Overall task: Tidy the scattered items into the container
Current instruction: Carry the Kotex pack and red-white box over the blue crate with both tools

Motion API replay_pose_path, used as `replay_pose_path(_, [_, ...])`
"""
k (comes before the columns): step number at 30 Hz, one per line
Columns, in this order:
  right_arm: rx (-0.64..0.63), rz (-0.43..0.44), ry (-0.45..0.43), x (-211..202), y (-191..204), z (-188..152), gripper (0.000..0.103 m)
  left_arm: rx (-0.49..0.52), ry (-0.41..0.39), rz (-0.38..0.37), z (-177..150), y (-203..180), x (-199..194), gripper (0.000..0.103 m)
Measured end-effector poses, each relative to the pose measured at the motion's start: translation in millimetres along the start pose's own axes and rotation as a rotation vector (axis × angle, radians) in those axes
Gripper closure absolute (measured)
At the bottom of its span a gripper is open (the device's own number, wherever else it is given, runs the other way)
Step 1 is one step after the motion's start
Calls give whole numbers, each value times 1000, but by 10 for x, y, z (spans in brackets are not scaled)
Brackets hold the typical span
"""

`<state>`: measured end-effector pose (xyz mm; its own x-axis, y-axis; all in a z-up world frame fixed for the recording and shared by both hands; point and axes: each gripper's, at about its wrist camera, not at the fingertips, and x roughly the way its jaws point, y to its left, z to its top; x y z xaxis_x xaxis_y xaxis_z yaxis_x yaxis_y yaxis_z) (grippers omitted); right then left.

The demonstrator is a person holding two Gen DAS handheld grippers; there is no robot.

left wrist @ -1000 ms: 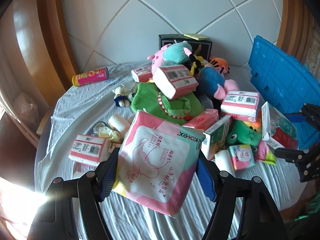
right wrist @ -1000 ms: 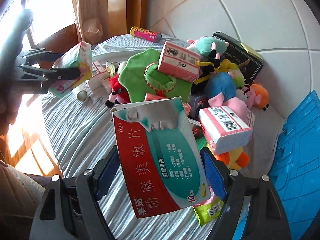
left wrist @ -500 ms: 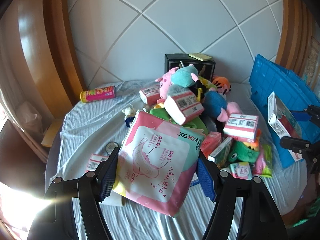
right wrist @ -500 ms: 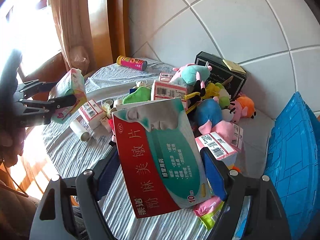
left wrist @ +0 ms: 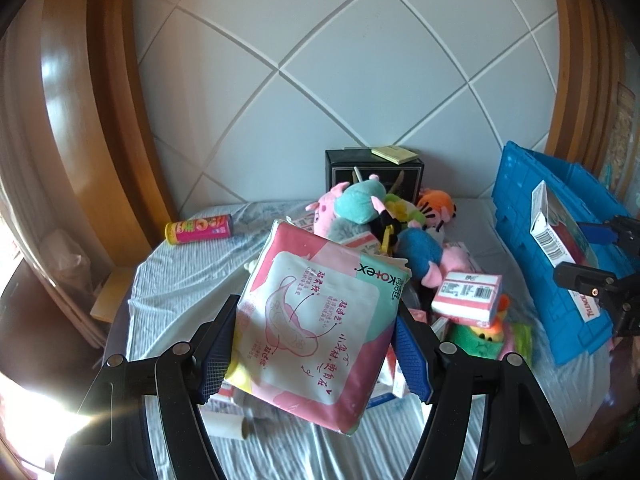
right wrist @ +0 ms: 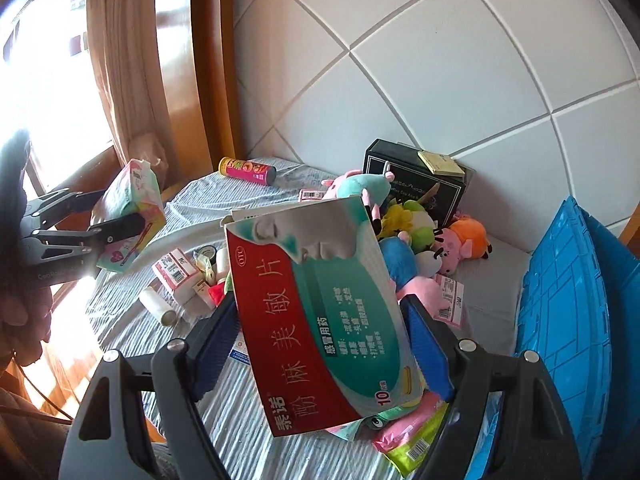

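Observation:
My left gripper (left wrist: 316, 344) is shut on a pink and mint pad pack (left wrist: 320, 320), held above the striped bedsheet. My right gripper (right wrist: 324, 348) is shut on a red and teal medicine box (right wrist: 320, 312), also lifted clear of the pile. The blue crate (left wrist: 560, 248) stands at the right; in the right wrist view the blue crate (right wrist: 572, 312) fills the right edge. From the left wrist view the right gripper (left wrist: 592, 256) hangs in front of the crate with the medicine box (left wrist: 554, 224). The left gripper (right wrist: 108, 220) with the pad pack (right wrist: 132, 208) shows at left in the right wrist view.
A heap of plush toys (left wrist: 380, 216) and pink tissue packs (left wrist: 468, 294) lies mid-bed. A black box (left wrist: 372, 168) stands against the tiled wall. A pink can (left wrist: 200, 228) lies far left. A white roll (right wrist: 158, 306) and small packs (right wrist: 178, 270) lie on the sheet.
Both grippers have risen with their loads; the pile and bed look lower and farther. The medicine box now sits higher against the blue crate in the left wrist view.

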<state>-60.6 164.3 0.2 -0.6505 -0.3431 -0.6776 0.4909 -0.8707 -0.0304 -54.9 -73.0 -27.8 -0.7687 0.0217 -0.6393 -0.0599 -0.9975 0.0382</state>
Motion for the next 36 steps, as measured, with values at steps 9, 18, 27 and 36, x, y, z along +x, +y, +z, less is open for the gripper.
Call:
replay_pose_path(9, [28,-48,-39,-231,-633,-45,24,13,-48,17,269,-464,-32,33])
replay_pose_path(18, [87,-84,-83,-596,-1278,-186,24,46,-95,-9,572,-1170,-72,33])
replay_pose_path(27, [201,-215,-135,-1140,-2096,-438,24,138,-151,-170,964,-2135,-80,33])
replay_pose_path(36, [349,-408,-141,-1665,-2989,-834,24,269,-203,-353,1395,-3254,3,33])
